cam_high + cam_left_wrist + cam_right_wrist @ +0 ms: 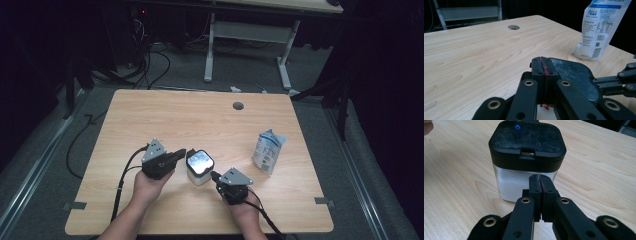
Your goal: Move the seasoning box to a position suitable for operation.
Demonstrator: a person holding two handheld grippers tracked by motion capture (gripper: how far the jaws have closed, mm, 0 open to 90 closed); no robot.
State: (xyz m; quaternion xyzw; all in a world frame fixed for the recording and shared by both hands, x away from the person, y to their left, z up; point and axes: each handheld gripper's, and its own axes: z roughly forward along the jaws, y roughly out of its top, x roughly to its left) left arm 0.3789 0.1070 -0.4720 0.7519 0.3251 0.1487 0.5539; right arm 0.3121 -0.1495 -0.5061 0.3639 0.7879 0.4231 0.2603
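- A dim room is seen in the high view, with grey carpet (pixel 45 150) on the floor and dark cables (pixel 150 65) trailed across it behind the table.
- A second desk on a white frame (pixel 247 45) is placed at the far side of the room.
- A light wooden table (pixel 165 115) is set in the middle, and a round cable hole (pixel 238 106) is cut near its far edge.
- A white and blue printed pouch (pixel 268 150) is stood upright on the table, well to the right of the grippers.
- A clear square container with a black lid (pixel 199 167) is placed on the table toward its near side, between the two grippers; white contents are seen through its wall in the right gripper view (pixel 524 165).
- The left gripper (pixel 179 155) is held at the container's left, its jaws pressed together and resting at the lid's edge (pixel 574 75); a red strip is seen between its pads.
- The right gripper (pixel 216 176) is held just beside the container's near right corner, its jaws brought together on nothing.
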